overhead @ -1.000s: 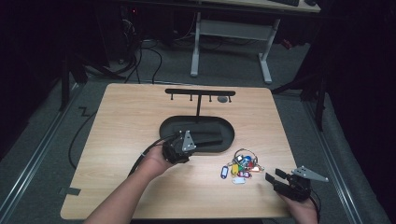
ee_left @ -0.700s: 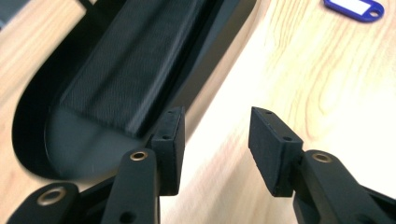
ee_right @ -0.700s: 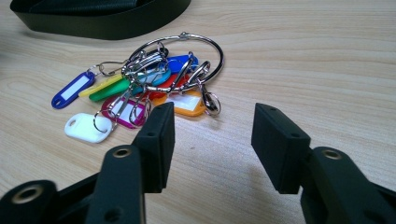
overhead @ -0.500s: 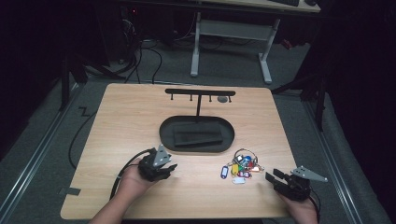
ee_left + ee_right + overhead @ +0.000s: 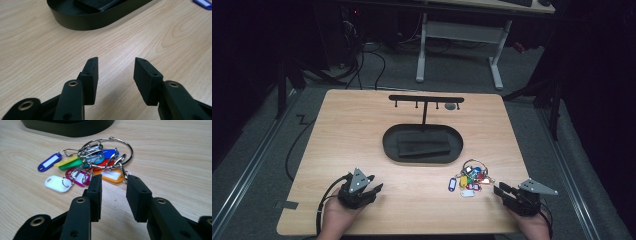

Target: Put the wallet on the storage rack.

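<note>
High view is showing the wooden table [image 5: 362, 135], and near its centre the black oval tray [image 5: 392, 150] is lying with a dark flat piece inside it. Behind the tray, toward 12 o'clock, the black rack [image 5: 426, 99] with small hooks is standing upright on its thin post. At about 7 o'clock of the table the left gripper [image 5: 376, 188] is resting low over the bare wood, well apart from the tray; its jaws are standing apart and have just been opening a little, and nothing is lying between them. In the left gripper view the tray wall [image 5: 95, 22] is showing at 12 o'clock. At about 5 o'clock of the table the right gripper [image 5: 498, 190] is pointing toward 9 o'clock; its jaws have just been closing, but a gap is remaining and they are gripping nothing. The bunch of coloured key tags [image 5: 469, 177] on a metal ring is lying flat on the wood, at 4 o'clock from the tray. In the right gripper view the bunch [image 5: 92, 163] is sitting just beyond the jaw tips, at 12 o'clock, with the orange tag [image 5: 111, 176] nearest to them.
</note>
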The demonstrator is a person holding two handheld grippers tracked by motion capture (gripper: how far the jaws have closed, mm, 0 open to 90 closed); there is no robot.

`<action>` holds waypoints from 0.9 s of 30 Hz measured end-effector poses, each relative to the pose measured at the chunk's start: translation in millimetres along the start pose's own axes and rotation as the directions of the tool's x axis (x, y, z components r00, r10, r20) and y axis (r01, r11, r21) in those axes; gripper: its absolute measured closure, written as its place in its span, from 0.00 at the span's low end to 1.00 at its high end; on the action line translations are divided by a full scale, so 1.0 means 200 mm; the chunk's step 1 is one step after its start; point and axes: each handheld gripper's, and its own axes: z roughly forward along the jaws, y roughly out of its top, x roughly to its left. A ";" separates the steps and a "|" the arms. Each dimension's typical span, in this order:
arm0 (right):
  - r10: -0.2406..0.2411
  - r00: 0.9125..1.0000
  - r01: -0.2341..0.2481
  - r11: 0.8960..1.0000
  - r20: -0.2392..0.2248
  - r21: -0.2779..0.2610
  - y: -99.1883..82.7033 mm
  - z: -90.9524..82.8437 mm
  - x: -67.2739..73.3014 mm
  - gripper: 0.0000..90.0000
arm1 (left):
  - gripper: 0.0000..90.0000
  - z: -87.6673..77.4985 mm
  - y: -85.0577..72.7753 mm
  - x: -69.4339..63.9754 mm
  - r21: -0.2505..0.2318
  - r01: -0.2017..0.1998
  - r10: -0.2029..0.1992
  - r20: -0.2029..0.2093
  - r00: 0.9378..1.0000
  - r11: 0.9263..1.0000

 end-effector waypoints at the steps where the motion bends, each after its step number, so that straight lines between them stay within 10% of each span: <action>1: 0.007 1.000 -0.007 1.000 0.006 -0.001 0.00 0.00 0.00 0.75 | 0.60 0.00 0.00 0.00 0.002 0.000 0.000 0.001 1.000 1.000; 18: -0.046 0.997 0.040 0.993 0.056 0.110 0.10 0.04 0.09 0.65 | 0.55 -0.01 -0.02 0.03 0.006 -0.007 0.007 0.086 0.996 1.000; 27: -0.101 0.992 0.080 0.969 0.079 0.232 0.24 0.10 0.18 0.54 | 0.50 0.00 -0.01 -0.01 0.008 -0.114 0.113 0.047 0.992 0.994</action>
